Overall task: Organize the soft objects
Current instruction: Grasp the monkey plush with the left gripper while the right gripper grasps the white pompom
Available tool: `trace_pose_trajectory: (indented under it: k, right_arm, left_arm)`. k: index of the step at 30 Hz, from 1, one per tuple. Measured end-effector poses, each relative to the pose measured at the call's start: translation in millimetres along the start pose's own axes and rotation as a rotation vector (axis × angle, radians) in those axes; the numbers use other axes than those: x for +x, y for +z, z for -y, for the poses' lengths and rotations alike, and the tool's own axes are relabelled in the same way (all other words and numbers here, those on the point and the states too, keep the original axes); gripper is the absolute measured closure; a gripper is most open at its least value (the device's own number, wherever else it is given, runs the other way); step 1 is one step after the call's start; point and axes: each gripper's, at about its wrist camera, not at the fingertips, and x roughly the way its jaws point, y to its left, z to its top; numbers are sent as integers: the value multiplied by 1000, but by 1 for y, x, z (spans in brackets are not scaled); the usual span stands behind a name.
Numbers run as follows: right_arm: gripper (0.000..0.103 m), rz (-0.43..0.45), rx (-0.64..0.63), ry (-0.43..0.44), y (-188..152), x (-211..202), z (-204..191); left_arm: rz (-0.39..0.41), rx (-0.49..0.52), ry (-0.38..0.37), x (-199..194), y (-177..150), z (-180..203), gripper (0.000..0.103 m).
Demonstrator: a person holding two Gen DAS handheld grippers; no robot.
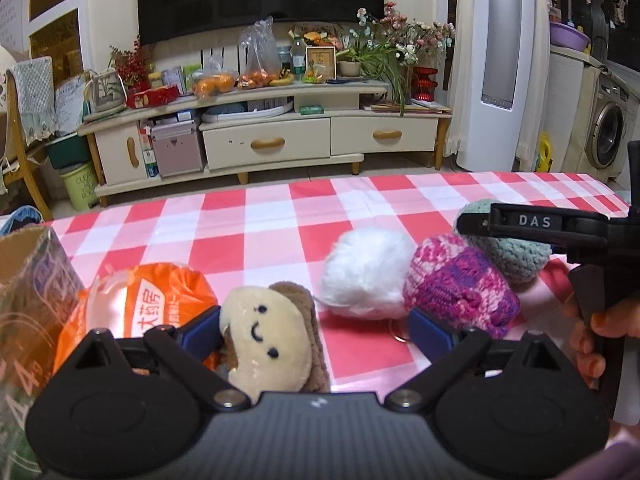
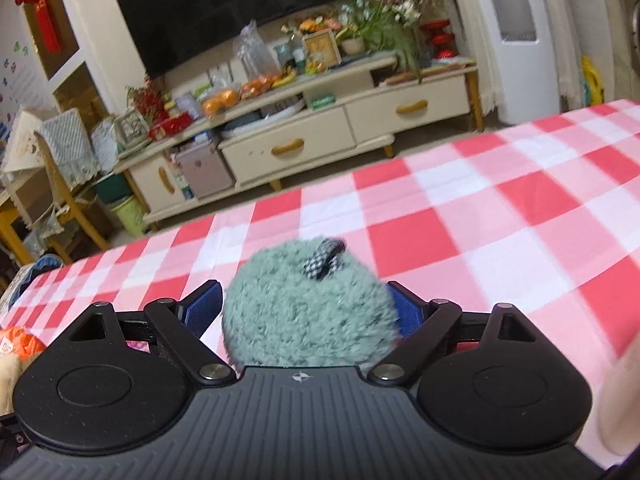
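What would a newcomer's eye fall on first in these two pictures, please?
Probably the smiling beige plush sitting between the open left gripper's jaws on the red-checked tablecloth. Beside it lie a white pom-pom and a pink-purple knit ball. In the right wrist view, a fuzzy grey-green ball fills the right gripper.

The tablecloth (image 1: 256,236) is checked red, pink and white. On it lie a white pompom (image 1: 366,272), a pink-and-purple knit (image 1: 460,288), a grey-green crocheted piece (image 1: 516,256), a beige-and-brown plush (image 1: 272,340) and an orange bag (image 1: 160,300). The fuzzy ball (image 2: 308,312) is sage green with a black-and-white checked loop (image 2: 326,258).

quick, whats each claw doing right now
left claw: open, smiley plush toy between its pads, not gripped
right claw: around the green fuzzy ball, grip unclear
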Motion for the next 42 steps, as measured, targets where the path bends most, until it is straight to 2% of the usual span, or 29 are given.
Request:
trace_pose_trajectory:
  k: [4,9,16,21,32,38,42]
  right_arm:
    - [0,-10,-43,41,-1,-3,-7]
    - [9,-53,-89,115,-5,-2,-15]
    - [10,-120,-164,220,-14,-13,-24]
    - [10,-144,-177,241,-24,-31,-23]
    - [10,-177,-176,235,-49,-75,-8]
    - [9,-160,-149,196,-60,-95,3]
    - [1,-147,-111,151,-60,-101,10]
  left_arm:
    - [-38,-24,-24,8,-2,-1,20]
    - [-50,-38,-44,10,-4,1,24]
    - [-101,13,-86,10,-11,14,42]
    - [-106,57,-111,1,-19,23,47]
    - [-122,126,-183,-39,-50,46,47]
    - [-120,145,-205,-49,-52,46,47]
    - [-112,122,-193,-47,-49,42,38]
